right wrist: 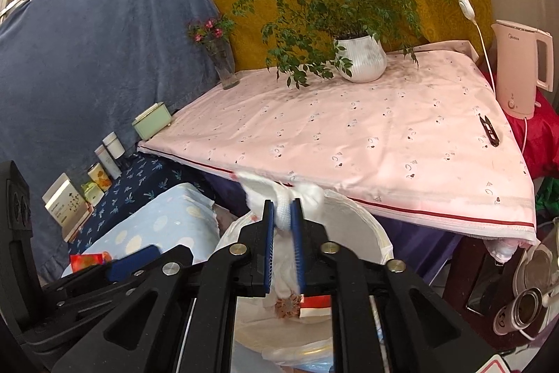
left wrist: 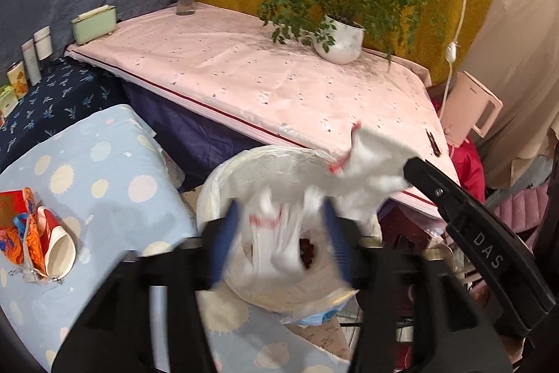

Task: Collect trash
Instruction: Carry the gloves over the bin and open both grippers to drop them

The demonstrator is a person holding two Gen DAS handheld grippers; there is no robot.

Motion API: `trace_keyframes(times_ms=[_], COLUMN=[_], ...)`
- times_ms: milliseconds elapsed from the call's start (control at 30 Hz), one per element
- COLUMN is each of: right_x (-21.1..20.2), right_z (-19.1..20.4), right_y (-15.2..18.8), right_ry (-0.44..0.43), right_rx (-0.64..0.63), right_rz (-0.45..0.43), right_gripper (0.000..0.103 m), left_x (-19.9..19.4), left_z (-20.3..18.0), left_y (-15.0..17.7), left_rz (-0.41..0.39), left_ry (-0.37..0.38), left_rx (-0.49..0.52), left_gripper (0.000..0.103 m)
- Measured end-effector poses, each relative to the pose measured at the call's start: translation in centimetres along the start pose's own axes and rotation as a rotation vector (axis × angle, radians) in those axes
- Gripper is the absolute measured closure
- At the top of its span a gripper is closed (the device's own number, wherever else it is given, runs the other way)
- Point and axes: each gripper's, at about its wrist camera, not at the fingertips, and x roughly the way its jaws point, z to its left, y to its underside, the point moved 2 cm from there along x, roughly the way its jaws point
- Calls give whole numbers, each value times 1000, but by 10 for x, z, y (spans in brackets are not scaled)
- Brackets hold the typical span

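White crumpled tissue [right wrist: 284, 215] is hanging pinched in the right gripper [right wrist: 283, 247] over the lined bin [left wrist: 223, 184], while the left gripper [left wrist: 279, 243], fingers wide, is letting its wad [left wrist: 276, 233] drop; best release squarely above the opening.

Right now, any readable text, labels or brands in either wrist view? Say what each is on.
"DAS": raised letters on the black arm of the right gripper, left wrist view.
"Midea": small logo near the top of the white kettle, right wrist view; faint, my best reading.
White box at left: dark print, too small to read.
Tins and bottles beside it: labels unreadable.
Red wrapper on the dotted cloth: no legible text.
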Motion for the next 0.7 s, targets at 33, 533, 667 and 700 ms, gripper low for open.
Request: trace_keyframes(times_ms=[33, 533, 667, 700], right_x=[1, 2, -2, -3], right_z=[-1, 25, 40, 43], right_y=[0, 5, 6, 7], right_ry=[0, -5, -18, -21], right_rx=[6, -41, -63, -68], right_rz=[1, 0, 0, -1], right_gripper=[89, 67, 66, 66], left_x=[-1, -14, -23, -24], left_z=[2, 34, 42, 45], left_y=[-1, -2, 0, 0], left_rz=[-14, -39, -49, -51], left_ry=[-10, -61, -70, -72], left_rx=[-9, -53, -69, -74], left_gripper=[38, 38, 38, 38])
